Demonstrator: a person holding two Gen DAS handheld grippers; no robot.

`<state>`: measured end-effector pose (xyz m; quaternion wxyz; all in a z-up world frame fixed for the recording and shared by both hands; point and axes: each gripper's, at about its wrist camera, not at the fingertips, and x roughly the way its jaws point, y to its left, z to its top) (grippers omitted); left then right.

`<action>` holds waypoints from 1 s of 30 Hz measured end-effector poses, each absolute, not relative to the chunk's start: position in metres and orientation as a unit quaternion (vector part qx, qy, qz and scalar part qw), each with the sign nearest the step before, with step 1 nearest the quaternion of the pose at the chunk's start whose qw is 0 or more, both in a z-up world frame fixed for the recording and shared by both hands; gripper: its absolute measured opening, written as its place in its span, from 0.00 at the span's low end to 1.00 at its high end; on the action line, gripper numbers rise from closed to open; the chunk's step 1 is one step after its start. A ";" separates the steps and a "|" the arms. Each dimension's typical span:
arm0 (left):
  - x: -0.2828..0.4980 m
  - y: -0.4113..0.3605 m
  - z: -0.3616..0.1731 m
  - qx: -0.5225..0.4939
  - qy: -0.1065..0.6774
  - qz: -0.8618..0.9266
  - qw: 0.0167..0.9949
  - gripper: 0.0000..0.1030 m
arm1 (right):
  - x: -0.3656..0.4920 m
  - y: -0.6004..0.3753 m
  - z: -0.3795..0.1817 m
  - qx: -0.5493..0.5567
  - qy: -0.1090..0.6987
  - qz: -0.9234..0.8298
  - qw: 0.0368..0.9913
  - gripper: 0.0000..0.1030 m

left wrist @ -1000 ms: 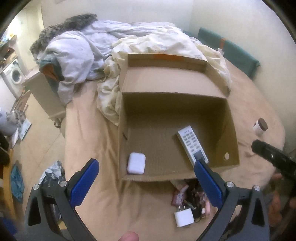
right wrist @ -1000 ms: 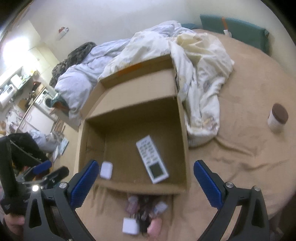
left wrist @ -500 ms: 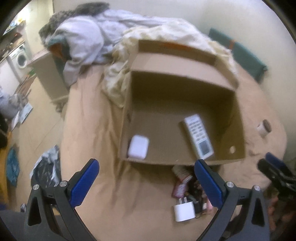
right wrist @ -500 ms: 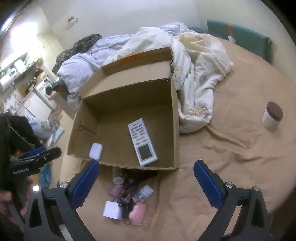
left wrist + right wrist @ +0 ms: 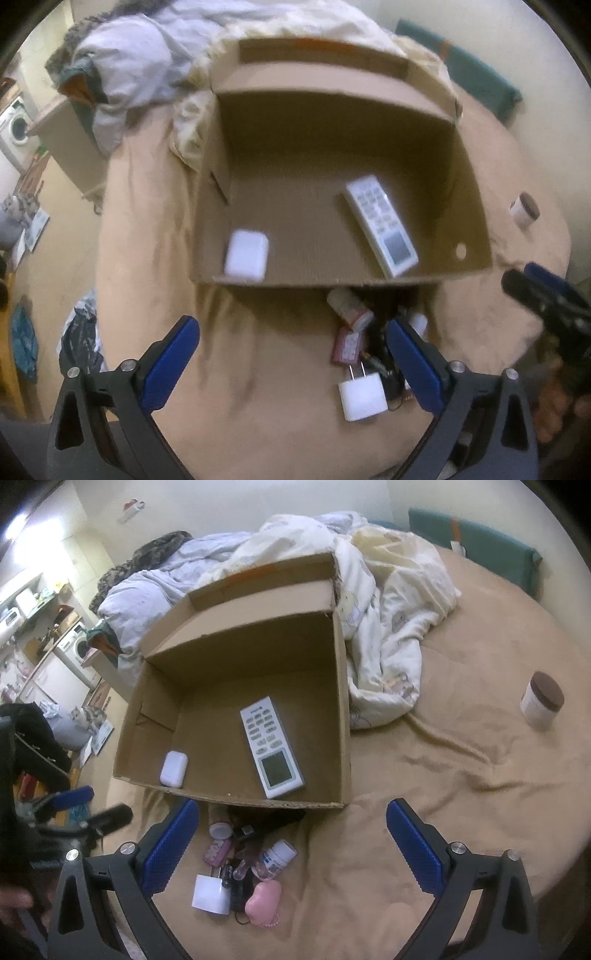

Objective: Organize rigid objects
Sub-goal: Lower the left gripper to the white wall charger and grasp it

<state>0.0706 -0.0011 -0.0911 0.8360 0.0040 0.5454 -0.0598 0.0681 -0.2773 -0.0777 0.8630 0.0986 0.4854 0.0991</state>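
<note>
Open cardboard box (image 5: 343, 716) on my bed (image 5: 461, 812), small items piled outside its near edge.

My left tongs (image 5: 291, 354) were closing but wide, pinching nothing, above bare sheet beside the white charger (image 5: 362, 400). My right tongs (image 5: 291, 834) stood spread and empty over clear sheet right of the pile. Inside the box lay a remote (image 5: 271, 747) and a white case (image 5: 173, 763) against the near wall.

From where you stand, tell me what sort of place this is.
Most likely a bedroom in a small flat: a bed with a tan sheet, a rumpled duvet heaped behind the cardboard box, and a washing machine beyond.
</note>
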 end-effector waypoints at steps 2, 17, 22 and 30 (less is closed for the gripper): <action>0.071 -0.004 -0.101 -0.003 0.563 -0.065 0.824 0.85 | 0.070 -0.279 -0.081 0.103 0.492 0.096 0.859 1.00; 0.054 -0.054 -0.178 0.012 0.673 -0.115 0.730 0.75 | 0.076 -0.275 -0.091 0.094 0.514 0.090 0.848 1.00; 0.051 -0.058 -0.195 0.019 0.697 -0.113 0.708 0.64 | 0.076 -0.272 -0.092 0.087 0.517 0.090 0.847 1.00; 0.048 -0.046 -0.186 0.021 0.689 -0.098 0.718 0.38 | 0.071 -0.268 -0.114 0.121 0.573 0.164 0.794 0.95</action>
